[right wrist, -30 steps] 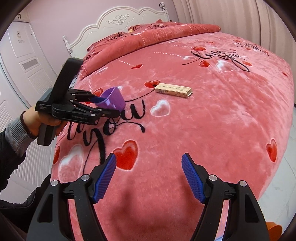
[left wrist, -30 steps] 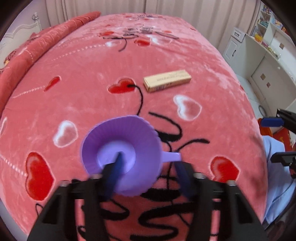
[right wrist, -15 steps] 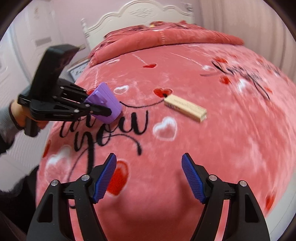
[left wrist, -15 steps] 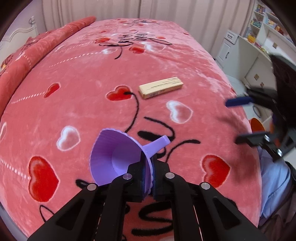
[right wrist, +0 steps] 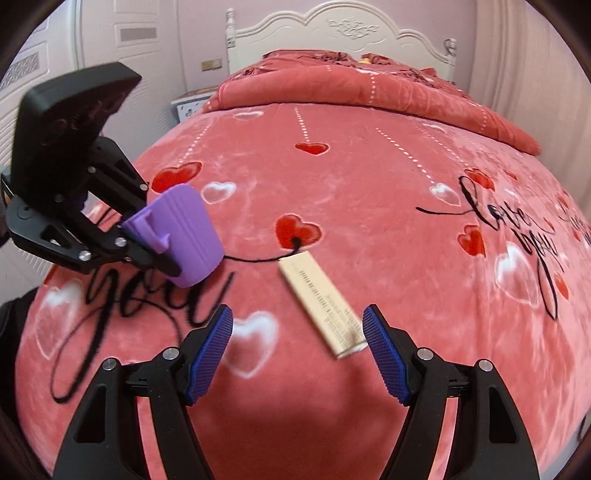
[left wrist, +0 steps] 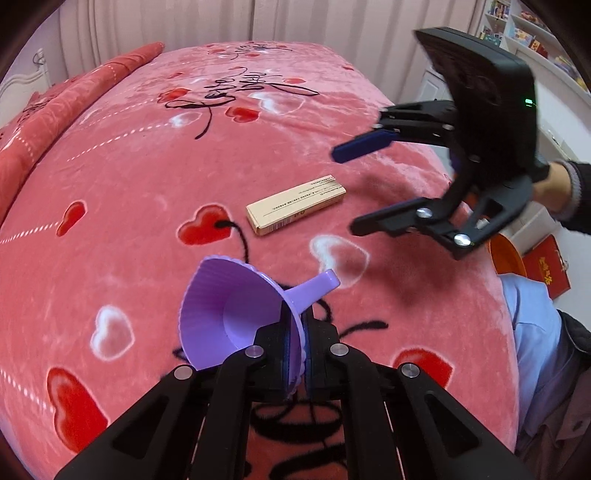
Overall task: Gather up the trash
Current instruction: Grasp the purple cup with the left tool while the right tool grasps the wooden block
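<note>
A small purple ribbed cup (left wrist: 236, 314) with a handle is pinched by its rim in my left gripper (left wrist: 295, 350), which is shut on it and holds it just above the bed. In the right wrist view the same cup (right wrist: 184, 236) hangs at the left in the left gripper (right wrist: 147, 251). A long tan cardboard box (left wrist: 295, 208) lies flat on the red blanket. My right gripper (right wrist: 297, 350) stands open over the blanket, the near end of the box (right wrist: 321, 302) just ahead of its fingertips. From the left wrist view, the right gripper (left wrist: 347, 192) hovers right of the box.
The bed has a red blanket (right wrist: 369, 206) with hearts and black lettering, a folded quilt (right wrist: 369, 88) and a white headboard (right wrist: 340, 33) at the far end. An orange bin (left wrist: 506, 254) and a red box (left wrist: 546, 266) stand on the floor beside the bed.
My left gripper closed on the purple cup's rim and lifted it slightly. My right gripper swung in over the bed and rolled, and now sits close to the tan box.
</note>
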### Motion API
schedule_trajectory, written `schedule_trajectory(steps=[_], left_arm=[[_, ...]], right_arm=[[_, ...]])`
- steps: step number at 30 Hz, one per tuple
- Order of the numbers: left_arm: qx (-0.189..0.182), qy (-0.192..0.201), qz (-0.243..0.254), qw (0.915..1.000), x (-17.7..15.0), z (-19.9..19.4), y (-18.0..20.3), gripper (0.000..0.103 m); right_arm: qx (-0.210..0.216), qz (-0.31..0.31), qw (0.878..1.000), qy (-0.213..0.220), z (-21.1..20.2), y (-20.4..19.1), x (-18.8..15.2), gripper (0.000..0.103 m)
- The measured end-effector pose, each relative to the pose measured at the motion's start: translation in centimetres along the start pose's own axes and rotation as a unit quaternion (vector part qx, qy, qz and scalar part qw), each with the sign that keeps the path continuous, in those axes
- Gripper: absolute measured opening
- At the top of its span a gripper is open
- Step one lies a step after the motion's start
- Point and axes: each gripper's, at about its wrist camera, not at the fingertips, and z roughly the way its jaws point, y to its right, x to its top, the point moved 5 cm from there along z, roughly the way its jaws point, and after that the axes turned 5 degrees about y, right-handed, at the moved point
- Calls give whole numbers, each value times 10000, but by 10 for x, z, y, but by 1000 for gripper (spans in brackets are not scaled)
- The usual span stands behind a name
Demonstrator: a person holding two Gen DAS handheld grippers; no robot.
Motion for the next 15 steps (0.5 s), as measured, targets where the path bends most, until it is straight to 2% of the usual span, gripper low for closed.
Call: schedule_trajectory(steps=[3, 7, 8, 11, 15], left_arm=[[-46, -13, 9, 10000, 2, 4, -2, 7], [-74, -14, -31, 10000, 2, 7, -4, 7], [-84, -8, -71, 9999, 2, 9, -5, 7], [-87, 15, -133, 9999, 0, 11, -6, 7], [-5, 51, -108, 9999, 0, 7, -2, 7]], right_arm=[[13, -282, 9995, -142, 16, 9, 0, 68], [216, -412, 9977, -500, 41, 19, -4, 36], [254, -433, 9971, -568, 47, 21, -5, 33], [272, -343, 9973, -587, 51, 21, -9, 28], [175, -195, 9988, -420, 36, 16, -12, 27]])
